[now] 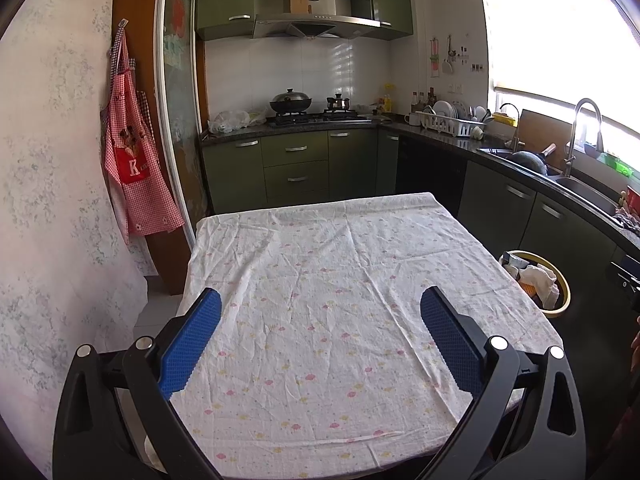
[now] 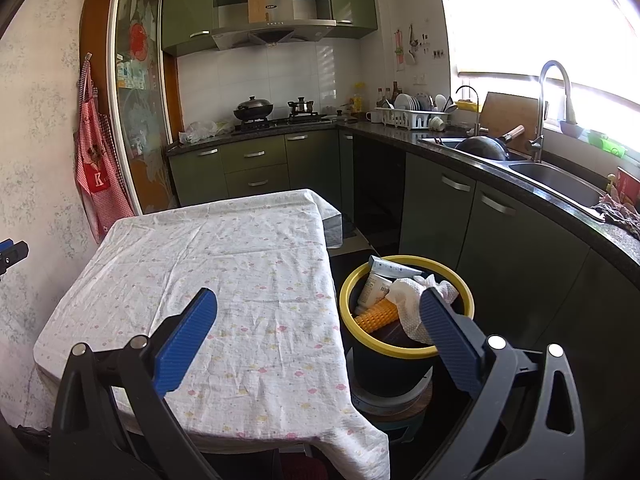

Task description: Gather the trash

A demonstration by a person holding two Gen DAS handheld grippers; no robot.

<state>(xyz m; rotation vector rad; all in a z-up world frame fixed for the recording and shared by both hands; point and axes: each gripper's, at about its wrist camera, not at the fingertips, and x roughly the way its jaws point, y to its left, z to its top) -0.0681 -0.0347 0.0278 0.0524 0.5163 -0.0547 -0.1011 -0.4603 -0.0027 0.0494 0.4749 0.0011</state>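
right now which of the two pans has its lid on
The black wok on the stove, left burner, wears a domed lid with a knob. The other dark pan lies tilted in the sink, uncovered, handle pointing up.

Table: covered by a wrinkled white tablecloth (image 1: 320, 300) printed with small pink and yellow shapes.
Wall: a red checked apron (image 1: 134, 168) hangs from a hook.
Stove: a lidded black wok (image 1: 291, 101) and a small pot (image 1: 338, 102) sit on the burners.
Counter: a white dish rack (image 1: 448, 122) holds plates.
Sink: a dark pan (image 2: 486, 146) rests beside the tall faucet (image 2: 550, 108).
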